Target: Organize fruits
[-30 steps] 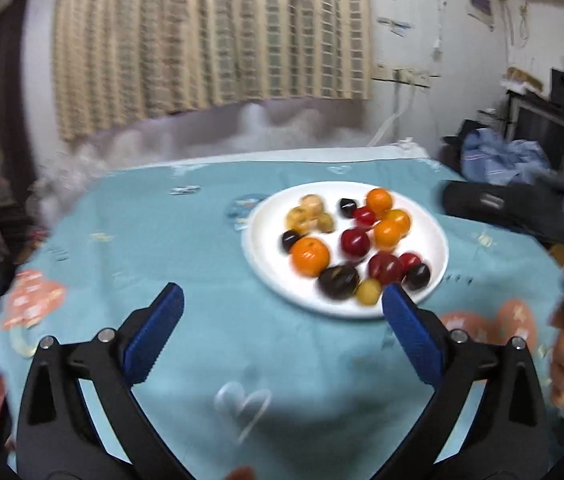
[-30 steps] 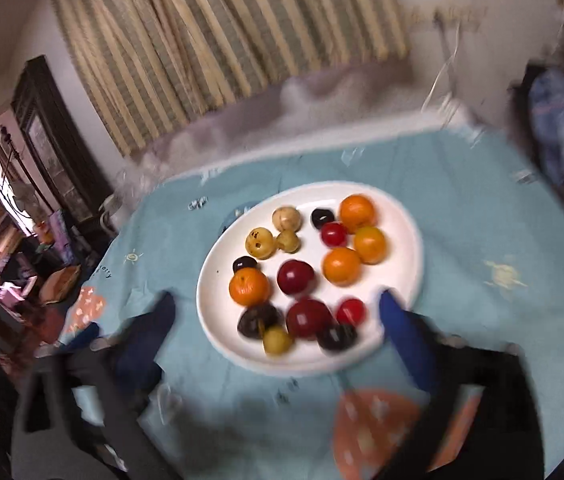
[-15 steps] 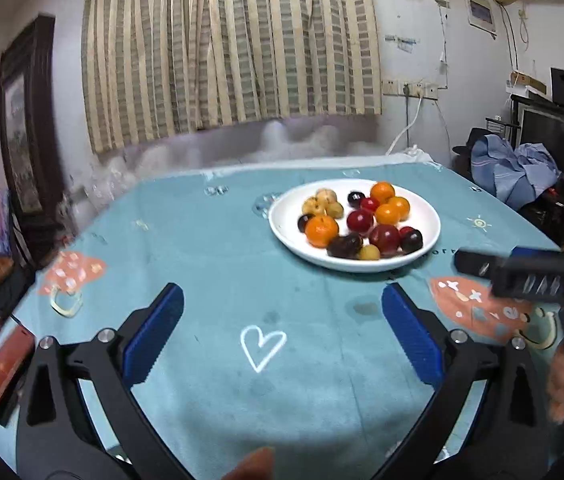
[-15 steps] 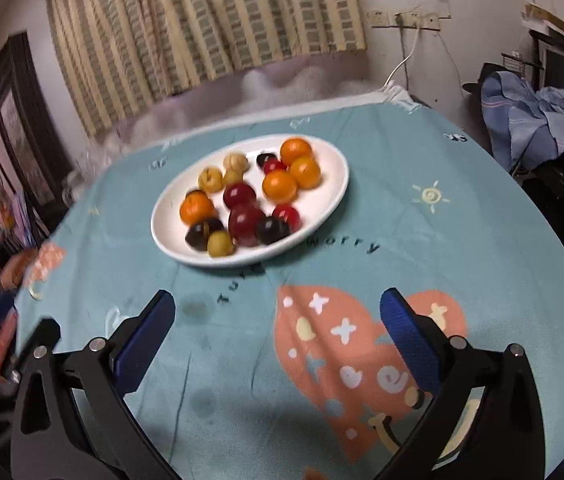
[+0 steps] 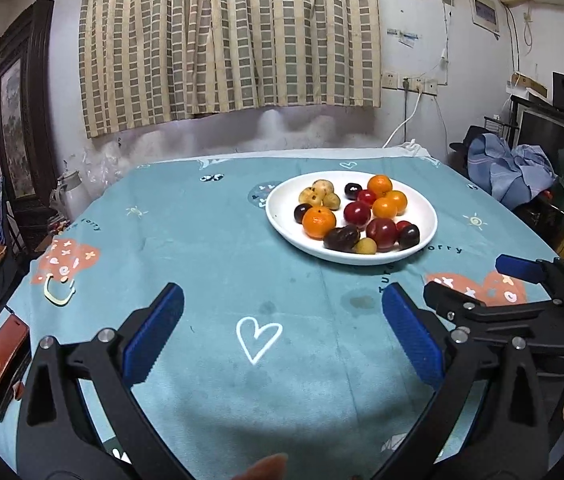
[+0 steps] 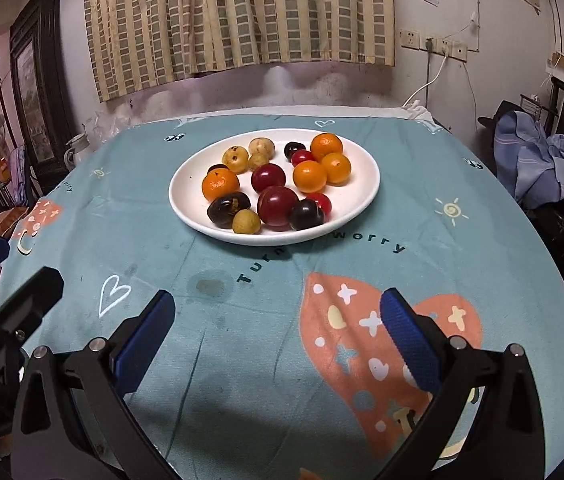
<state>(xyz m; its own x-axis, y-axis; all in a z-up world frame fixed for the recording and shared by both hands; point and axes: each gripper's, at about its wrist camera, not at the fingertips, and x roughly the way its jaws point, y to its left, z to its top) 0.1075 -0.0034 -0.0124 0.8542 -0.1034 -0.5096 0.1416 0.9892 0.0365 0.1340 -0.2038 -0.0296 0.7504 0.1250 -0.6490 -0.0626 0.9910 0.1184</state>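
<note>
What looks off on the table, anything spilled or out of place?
Nothing spilled: all the fruit sits on the white plate. The only oddity is a dark round stain on the teal tablecloth, in front of the plate.

The left claw (image 5: 282,326) and right claw (image 6: 278,330) share one build: matte black angular plastic arms, silver screws at the joints, ribbed blue fingertip pads (image 5: 410,336).

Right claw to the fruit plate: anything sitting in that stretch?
Nothing solid. In the right wrist view only printed teal tablecloth lies between the open right claw and the white plate: a dark stain and lettering.
</note>
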